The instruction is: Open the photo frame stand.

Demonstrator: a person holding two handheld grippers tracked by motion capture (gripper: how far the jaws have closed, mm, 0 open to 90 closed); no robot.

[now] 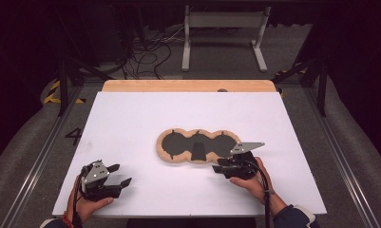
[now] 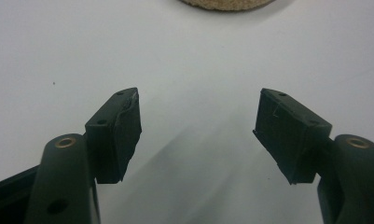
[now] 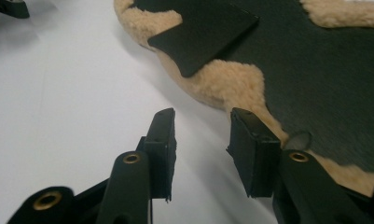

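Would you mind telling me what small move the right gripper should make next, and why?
Probably ease the right gripper a little further back from the fleece-edged black pad. Its fingers stand apart with only white table between them, and the pad's fuzzy rim lies just beside the right-hand finger, so the release looks done. The left gripper waits open.

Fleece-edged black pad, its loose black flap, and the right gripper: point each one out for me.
fleece-edged black pad (image 1: pixel 175 141): high view, on the black surface of its left lobe.
black flap (image 3: pixel 203 35): right gripper view, on the middle of the flap.
right gripper (image 3: pixel 201 140): right gripper view, midway between its fingertips.
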